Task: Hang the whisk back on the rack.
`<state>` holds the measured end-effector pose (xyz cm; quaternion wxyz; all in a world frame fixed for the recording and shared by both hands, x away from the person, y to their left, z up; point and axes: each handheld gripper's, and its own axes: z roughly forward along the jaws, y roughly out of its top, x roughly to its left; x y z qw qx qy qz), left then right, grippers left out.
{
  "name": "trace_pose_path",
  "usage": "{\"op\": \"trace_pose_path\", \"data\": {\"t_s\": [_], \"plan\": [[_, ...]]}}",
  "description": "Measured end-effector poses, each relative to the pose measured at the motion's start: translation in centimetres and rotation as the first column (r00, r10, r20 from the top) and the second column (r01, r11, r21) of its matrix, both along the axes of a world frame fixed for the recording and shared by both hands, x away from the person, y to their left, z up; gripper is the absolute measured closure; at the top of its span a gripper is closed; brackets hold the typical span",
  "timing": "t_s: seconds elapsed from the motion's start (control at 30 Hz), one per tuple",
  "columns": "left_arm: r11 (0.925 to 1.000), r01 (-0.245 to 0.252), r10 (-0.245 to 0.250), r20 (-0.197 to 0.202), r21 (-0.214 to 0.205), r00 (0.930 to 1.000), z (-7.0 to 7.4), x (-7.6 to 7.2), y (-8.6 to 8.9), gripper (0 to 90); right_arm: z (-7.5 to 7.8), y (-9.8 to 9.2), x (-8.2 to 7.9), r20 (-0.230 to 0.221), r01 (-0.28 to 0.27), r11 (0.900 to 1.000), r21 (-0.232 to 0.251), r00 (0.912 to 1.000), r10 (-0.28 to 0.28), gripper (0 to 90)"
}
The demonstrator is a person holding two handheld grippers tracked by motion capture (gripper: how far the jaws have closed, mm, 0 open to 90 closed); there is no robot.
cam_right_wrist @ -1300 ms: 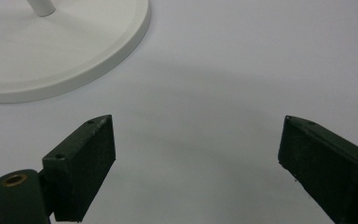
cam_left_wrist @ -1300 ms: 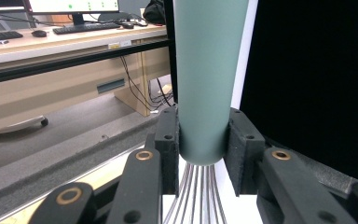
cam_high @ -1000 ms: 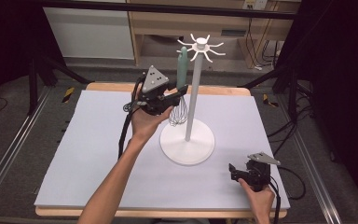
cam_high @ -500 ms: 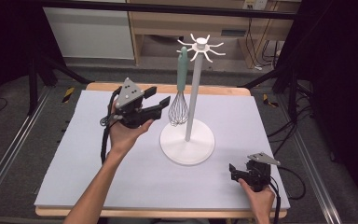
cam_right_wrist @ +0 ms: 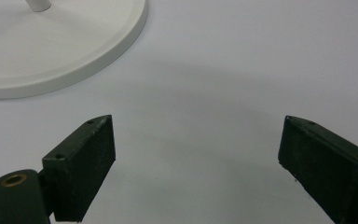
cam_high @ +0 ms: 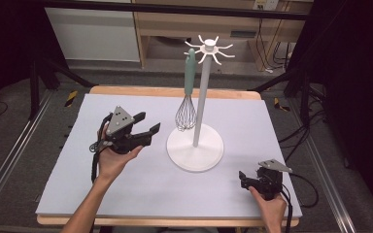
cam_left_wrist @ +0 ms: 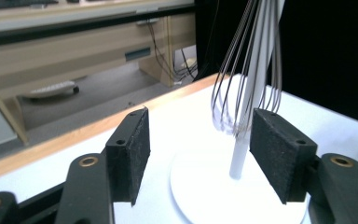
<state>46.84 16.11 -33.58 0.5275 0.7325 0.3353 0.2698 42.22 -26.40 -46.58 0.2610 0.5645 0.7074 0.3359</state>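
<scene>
High view first: the whisk (cam_high: 186,104) hangs by its pale green handle from a hook at the top of the white stand (cam_high: 200,121), its wire head dangling just beside the pole and above the round base. Left gripper (cam_high: 144,127) sits on the table's left half, near the stand but apart from it — its jaws have just been opening and now stand wide, nothing between them. Left gripper view backs that up: the left gripper (cam_left_wrist: 198,149) looks along its two black pads at the whisk (cam_left_wrist: 242,84) wires and the pole beyond, no contact. Over at the near right corner of the lilac table (cam_high: 126,194), the right gripper (cam_high: 246,178) rests low in the hand — right gripper view has its jaws (cam_right_wrist: 196,163) spread wide over bare surface, the stand's base (cam_right_wrist: 60,42) off to one side.
</scene>
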Motion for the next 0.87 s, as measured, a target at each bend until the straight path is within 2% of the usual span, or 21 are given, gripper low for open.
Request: {"op": "trace_pose_path", "data": {"t_s": [0.13, 0.3, 0.47, 0.6, 0.8, 0.87], "plan": [[0.9998, -0.015, 0.016, -0.034, 0.012, 0.9993, -1.8, -0.3, 0.9, 36.3, 0.0, 0.0, 0.0, -0.003, 0.001, 1.0, 0.0, 1.0, -0.001, 11.3], [0.9985, -0.048, 0.05, -0.087, 0.026, 0.995, -4.3, -0.5, 2.3, 35.5, -0.1, -0.2, 0.0, -0.01, 0.009, 1.0, 0.001, 0.9999, -0.009, 11.2], [0.9938, -0.1, 0.106, -0.137, 0.048, 0.9849, -6.6, -0.7, 3.8, 33.3, -0.2, -0.3, 0.0, -0.022, 0.014, 0.9999, 0.004, 0.9996, -0.014, 11.1], [0.9896, -0.134, 0.141, -0.177, 0.051, 0.9741, -8.1, -0.8, 5.1, 31.1, -0.4, -0.4, 0.0, -0.032, 0.016, 0.9999, 0.0, 0.9993, -0.016, 11.0], [0.9795, -0.184, 0.197, -0.202, 0.082, 0.9594, -9.7, -1.4, 7.3, 29.7, -0.6, -0.6, 0.1, -0.051, 0.025, 0.9997, 0.0, 0.9984, -0.025, 10.7], [0.9773, -0.196, 0.209, -0.21, 0.079, 0.955, -10.1, -1.6, 7.9, 29.2, -0.7, -0.6, 0.1, -0.056, 0.025, 0.9997, -0.001, 0.9981, -0.025, 10.7]]}}
